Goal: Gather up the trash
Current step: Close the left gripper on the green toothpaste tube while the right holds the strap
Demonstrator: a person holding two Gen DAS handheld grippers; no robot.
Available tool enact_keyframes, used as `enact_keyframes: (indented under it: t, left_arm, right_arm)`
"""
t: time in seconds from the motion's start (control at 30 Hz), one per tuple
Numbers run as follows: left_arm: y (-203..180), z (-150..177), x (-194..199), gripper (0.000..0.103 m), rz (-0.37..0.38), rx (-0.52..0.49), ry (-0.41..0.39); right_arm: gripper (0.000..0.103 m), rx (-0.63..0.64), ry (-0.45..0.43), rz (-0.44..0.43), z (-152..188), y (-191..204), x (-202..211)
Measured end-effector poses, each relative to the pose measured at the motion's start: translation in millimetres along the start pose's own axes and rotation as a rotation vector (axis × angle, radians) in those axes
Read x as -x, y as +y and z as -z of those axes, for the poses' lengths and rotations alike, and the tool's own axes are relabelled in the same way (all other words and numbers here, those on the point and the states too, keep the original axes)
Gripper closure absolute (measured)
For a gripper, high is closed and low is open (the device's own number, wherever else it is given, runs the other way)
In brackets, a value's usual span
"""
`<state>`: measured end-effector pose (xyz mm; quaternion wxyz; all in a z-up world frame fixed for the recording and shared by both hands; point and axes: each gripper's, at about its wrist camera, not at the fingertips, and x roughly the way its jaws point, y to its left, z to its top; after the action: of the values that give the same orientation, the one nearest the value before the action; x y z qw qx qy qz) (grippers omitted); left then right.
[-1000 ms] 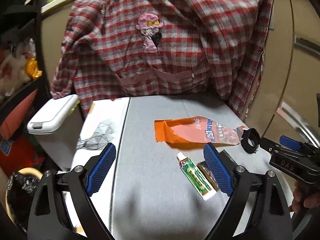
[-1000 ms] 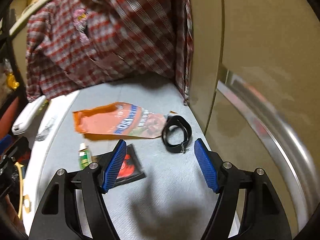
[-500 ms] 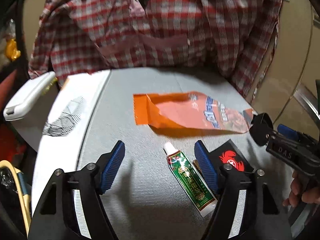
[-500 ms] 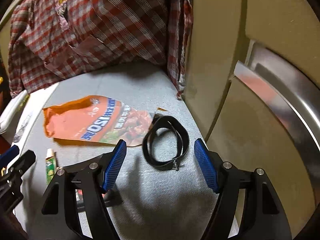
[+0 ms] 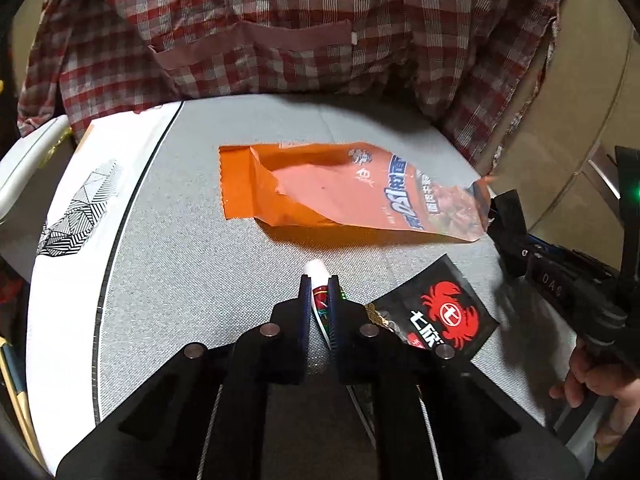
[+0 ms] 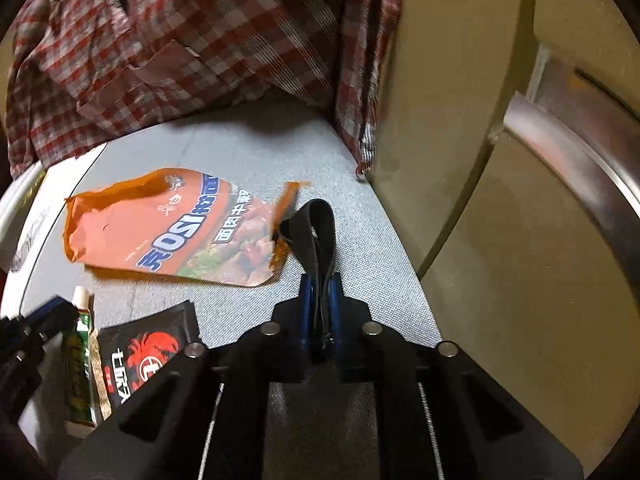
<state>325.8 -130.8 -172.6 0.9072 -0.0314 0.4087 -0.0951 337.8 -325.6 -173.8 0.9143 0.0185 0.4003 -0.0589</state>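
Four pieces of trash are counted on the grey woven tabletop (image 5: 192,280): one crinkled orange foil bag (image 5: 340,196), torn open, one small tube (image 5: 318,280), one flat black sachet (image 5: 444,316) and one black strap loop (image 6: 320,236). The tube is pinched by the left gripper (image 5: 319,296). The strap is squeezed flat by the right gripper (image 6: 320,300).

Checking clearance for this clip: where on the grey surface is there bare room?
Bare grey surface lies left of the tube, up to the white sheet, and behind the orange bag below the plaid shirt. Crowded: tube, black crab packet, black strap.
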Motion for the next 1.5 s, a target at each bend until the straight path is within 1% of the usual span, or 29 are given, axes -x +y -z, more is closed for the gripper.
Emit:
enact_keyframes:
  t: [0.13, 0.2, 0.4, 0.47, 0.57, 0.6, 0.67, 0.7, 0.73, 0.77, 0.8, 0.87, 1.0, 1.17, 1.23, 1.27, 1.3, 1.33, 1.43, 1.5]
  left_arm:
    - [4.0, 0.7, 18.4, 0.097, 0.008, 0.003, -0.025]
    - [5.7, 1.5, 34.2, 0.103, 0.005, -0.010, -0.044]
    - [13.1, 2.2, 85.2, 0.103, 0.001, -0.020, -0.101]
    - [17.2, 5.3, 97.5, 0.103, -0.010, -0.010, -0.102]
    - [24.3, 12.7, 104.7, 0.103, 0.024, 0.033, -0.064]
    - [25.0, 15.6, 105.8, 0.103, 0.023, 0.041, -0.061]
    - [23.3, 21.2, 104.7, 0.089, 0.028, 0.039, -0.049]
    - [22.1, 22.9, 103.6, 0.067, 0.023, 0.036, -0.046]
    - [20.4, 24.6, 102.5, 0.052, 0.012, 0.033, -0.056]
    - [18.4, 26.1, 100.7, 0.051, 0.003, 0.028, -0.073]
    - [16.6, 26.5, 95.8, 0.051, 0.003, 0.025, -0.073]
    - [14.3, 26.0, 80.5, 0.051, 0.007, 0.028, -0.047]
    - [8.4, 23.0, 44.4, 0.051, -0.011, 0.038, -0.011]
    - [-1.8, 23.5, 13.3, 0.051, -0.031, 0.029, 0.017]
    - [-4.8, 25.8, 2.3, 0.060, -0.052, 0.022, 0.046]
    - [-7.4, 26.6, 2.5, 0.061, -0.065, 0.010, 0.035]
    - [-8.1, 27.0, 2.7, 0.069, -0.065, 0.008, 0.035]
    - [-7.9, 26.8, 2.9, 0.072, -0.055, 0.007, 0.035]
    - [-5.5, 29.6, 6.7, 0.076, -0.029, 0.014, 0.028]
    - [-6.5, 32.4, 12.6, 0.076, -0.025, -0.002, 0.018]
  right_arm:
    - [0.097, 0.036, -0.043, 0.003, -1.6, 4.6, 17.8]
    - [0.097, 0.041, -0.058, 0.000, -4.5, 5.4, 29.2]
    - [0.097, 0.082, -0.101, -0.039, -6.3, 17.5, 84.3]
    - [0.097, 0.084, -0.104, -0.059, -2.2, 21.5, 106.3]
    - [0.096, 0.058, -0.096, -0.070, 3.5, 20.6, 123.6]
    - [0.096, 0.052, -0.092, -0.068, 6.6, 19.9, 126.2]
    - [0.096, 0.048, -0.073, -0.065, 13.3, 19.6, 125.9]
    - [0.096, 0.052, -0.066, -0.062, 16.1, 19.5, 123.8]
    - [0.096, 0.055, -0.063, -0.061, 18.7, 18.6, 122.3]
    - [0.096, 0.059, -0.058, -0.061, 20.5, 17.4, 119.0]
    - [0.096, 0.065, -0.053, -0.059, 21.6, 16.2, 115.0]
    - [0.096, 0.073, -0.051, -0.060, 22.4, 14.7, 108.4]
    - [0.096, 0.085, -0.057, -0.070, 22.8, 10.9, 98.1]
    - [0.096, 0.070, -0.055, -0.087, 25.3, 6.0, 85.7]
    - [0.096, 0.066, -0.044, -0.090, 26.4, 4.7, 79.8]
    - [0.096, 0.066, -0.039, -0.093, 27.2, 4.5, 77.1]
    - [0.096, 0.069, -0.037, -0.092, 27.5, 4.3, 75.6]
    - [0.096, 0.070, -0.037, -0.092, 27.4, 4.3, 74.7]
    - [0.096, 0.063, -0.038, -0.096, 27.3, 3.6, 75.6]
    - [0.096, 0.068, -0.045, -0.098, 27.3, 4.6, 79.7]
